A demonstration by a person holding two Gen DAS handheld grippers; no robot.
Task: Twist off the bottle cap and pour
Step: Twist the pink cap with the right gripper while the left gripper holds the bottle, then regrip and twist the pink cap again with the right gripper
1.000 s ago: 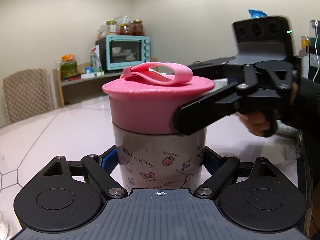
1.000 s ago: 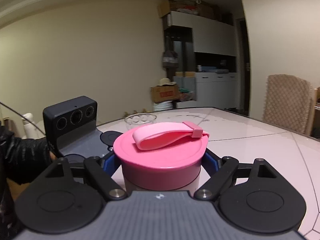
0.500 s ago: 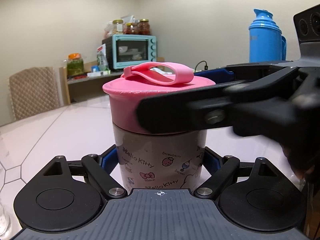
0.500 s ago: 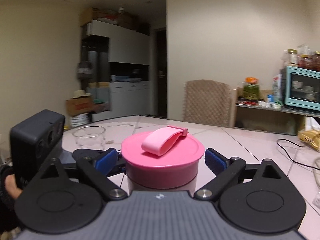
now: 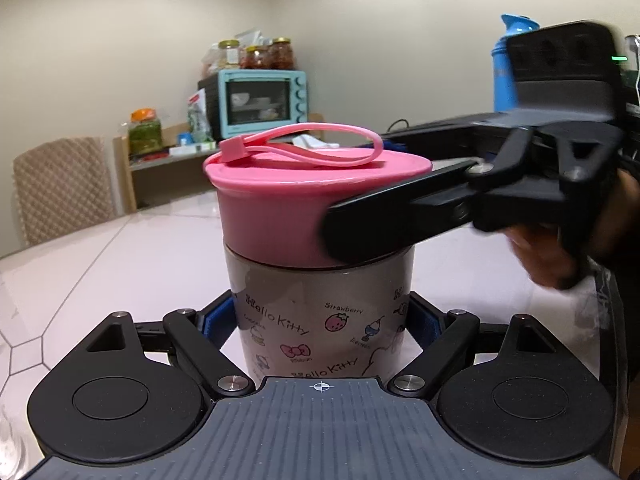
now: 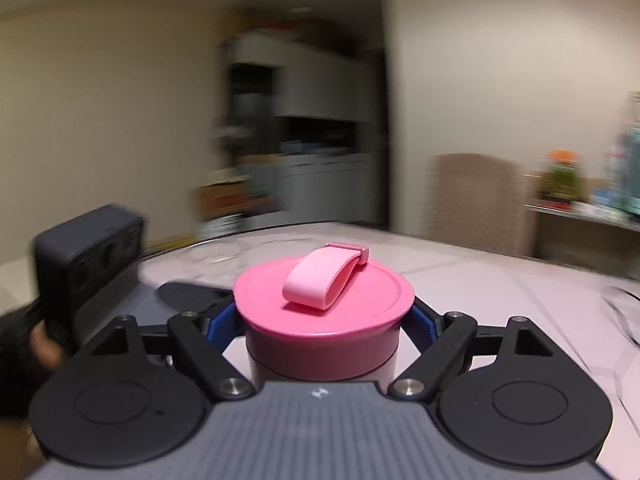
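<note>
The bottle [image 5: 320,320] stands upright on the counter [image 5: 120,264] — a squat grey body printed with Hello Kitty cartoons. Its wide pink cap [image 5: 312,196] sits on top, tilted slightly, a pink loop strap [image 6: 324,276] lying across it.

Bottle [image 5: 320,320] between jaws — pink cap [image 5: 304,204] on.
</note>
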